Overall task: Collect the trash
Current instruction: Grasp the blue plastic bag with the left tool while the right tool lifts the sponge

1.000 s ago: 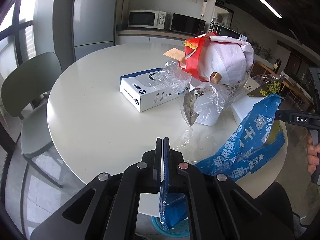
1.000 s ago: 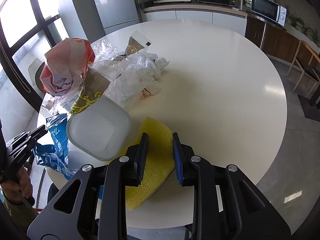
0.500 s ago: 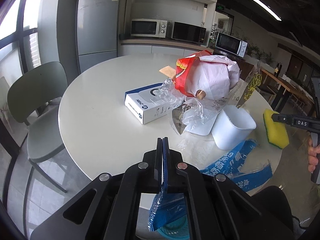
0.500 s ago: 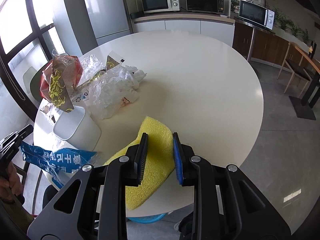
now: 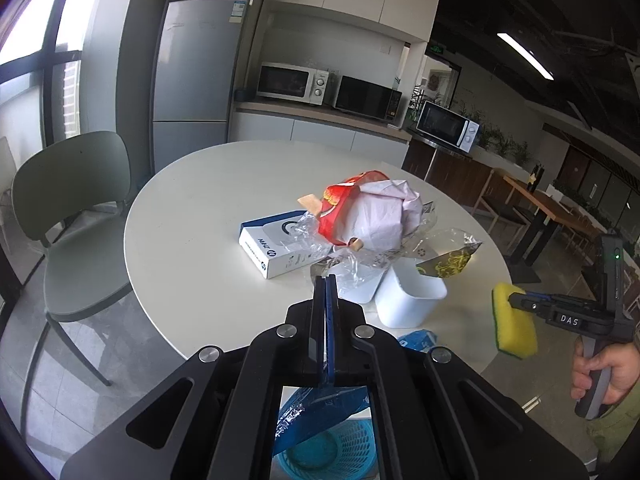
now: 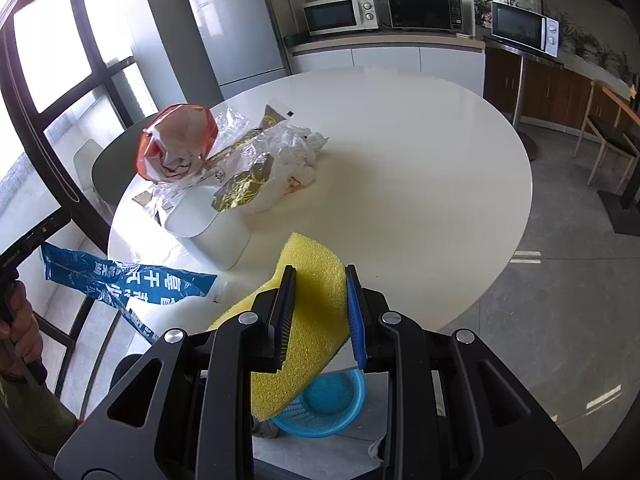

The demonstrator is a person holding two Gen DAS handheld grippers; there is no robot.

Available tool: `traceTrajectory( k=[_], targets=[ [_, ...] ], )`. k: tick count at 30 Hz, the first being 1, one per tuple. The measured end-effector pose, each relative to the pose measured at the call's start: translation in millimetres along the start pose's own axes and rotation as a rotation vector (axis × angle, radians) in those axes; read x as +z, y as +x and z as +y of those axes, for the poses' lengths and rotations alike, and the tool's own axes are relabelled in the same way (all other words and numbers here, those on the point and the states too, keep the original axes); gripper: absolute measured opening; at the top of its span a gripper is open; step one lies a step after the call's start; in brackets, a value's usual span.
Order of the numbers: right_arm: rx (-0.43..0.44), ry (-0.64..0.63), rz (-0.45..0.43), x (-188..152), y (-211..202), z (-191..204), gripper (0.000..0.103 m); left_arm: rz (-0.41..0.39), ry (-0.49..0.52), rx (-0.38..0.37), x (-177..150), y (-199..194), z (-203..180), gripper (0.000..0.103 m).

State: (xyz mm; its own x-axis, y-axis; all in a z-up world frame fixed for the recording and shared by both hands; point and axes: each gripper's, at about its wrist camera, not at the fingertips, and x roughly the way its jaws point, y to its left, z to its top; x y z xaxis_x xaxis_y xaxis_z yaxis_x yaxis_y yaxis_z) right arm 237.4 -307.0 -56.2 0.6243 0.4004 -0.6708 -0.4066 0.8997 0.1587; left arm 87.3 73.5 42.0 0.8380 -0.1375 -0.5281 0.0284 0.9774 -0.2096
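Observation:
My left gripper [image 5: 326,292] is shut on a blue plastic wrapper [image 5: 316,414], which hangs below it over a blue mesh basket [image 5: 332,452] on the floor. From the right wrist view the same blue wrapper [image 6: 128,284] stretches out from the left gripper at the left edge. My right gripper [image 6: 320,280] is shut on a yellow sponge [image 6: 308,304], held off the near edge of the round white table [image 6: 420,168] and above the blue basket [image 6: 324,404]. The left wrist view shows that right gripper [image 5: 520,304] with the sponge [image 5: 512,320] at the right.
On the table lie a red and white bag [image 5: 368,216], clear crumpled plastic [image 6: 280,148], a gold snack wrapper [image 6: 240,188], a white tub [image 5: 408,300] and a blue and white box [image 5: 276,244]. A green chair [image 5: 76,220] stands left of the table. Hands [image 5: 600,372] hold both gripper handles.
Both grippers have pulled back from the table and risen. The blue wrapper has come off the tabletop and now hangs over the basket. The sponge has left the table edge.

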Motion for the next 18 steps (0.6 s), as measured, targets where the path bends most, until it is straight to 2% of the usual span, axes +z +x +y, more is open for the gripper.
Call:
traceTrajectory(
  k=[12, 15, 18],
  targets=[
    [0.117, -0.053, -0.040, -34, -45, 36, 0.023, -0.075, 0.039, -0.032, -5, -67, -46, 0.000],
    [0.136, -0.074, -0.029, -48, -49, 44, 0.023, -0.062, 0.061, -0.027, -15, -70, -52, 0.000],
    [0.150, -0.081, 0.011, -70, -44, 45, 0.023, 0.002, 0.063, 0.009, -35, -58, -45, 0.000]
  ],
)
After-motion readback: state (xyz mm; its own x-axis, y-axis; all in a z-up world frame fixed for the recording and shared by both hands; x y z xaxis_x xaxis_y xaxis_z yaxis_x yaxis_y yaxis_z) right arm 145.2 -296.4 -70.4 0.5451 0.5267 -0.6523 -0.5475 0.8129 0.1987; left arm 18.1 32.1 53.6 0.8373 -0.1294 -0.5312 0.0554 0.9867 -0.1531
